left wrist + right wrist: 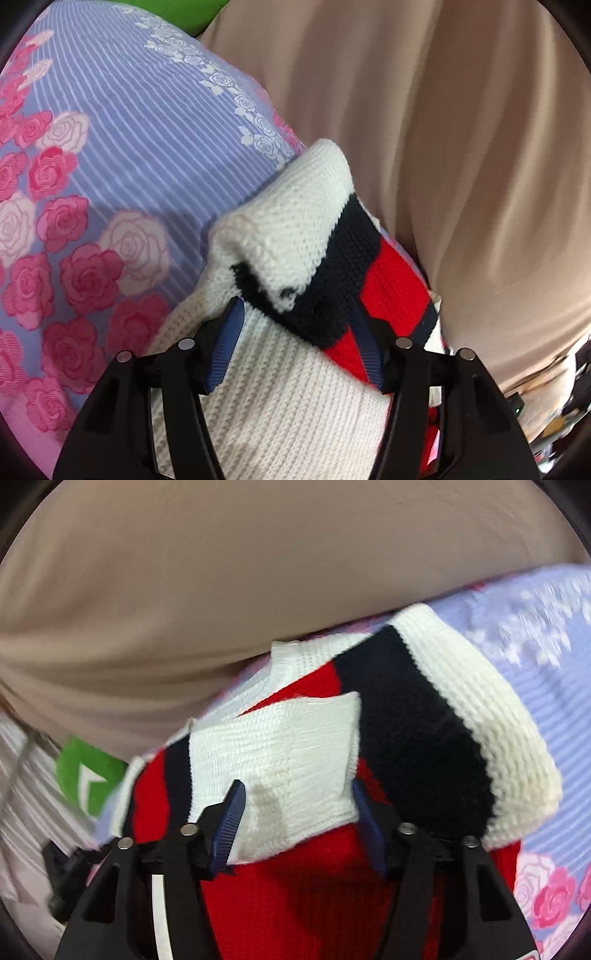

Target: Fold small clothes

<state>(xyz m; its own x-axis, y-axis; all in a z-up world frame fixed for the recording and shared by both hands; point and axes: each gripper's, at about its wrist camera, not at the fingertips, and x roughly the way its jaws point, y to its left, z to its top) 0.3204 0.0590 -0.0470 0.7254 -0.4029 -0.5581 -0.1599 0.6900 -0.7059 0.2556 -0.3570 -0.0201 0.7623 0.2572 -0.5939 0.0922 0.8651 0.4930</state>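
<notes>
Both my claws are spread wide over the knit sweater [295, 369] on the rose-print sheet [129, 147]. My left gripper [293, 325] straddles white ribbing; my right gripper [297, 808] straddles the folded white cuff [280, 753], jaws gaping, gripping nothing.

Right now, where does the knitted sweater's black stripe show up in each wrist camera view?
Left wrist: black stripe crosses centre, just above the left tool.
Right wrist: a wide band right of centre, above the right tool.
Shared landmark: the lilac rose-print sheet under the sweater.
</notes>
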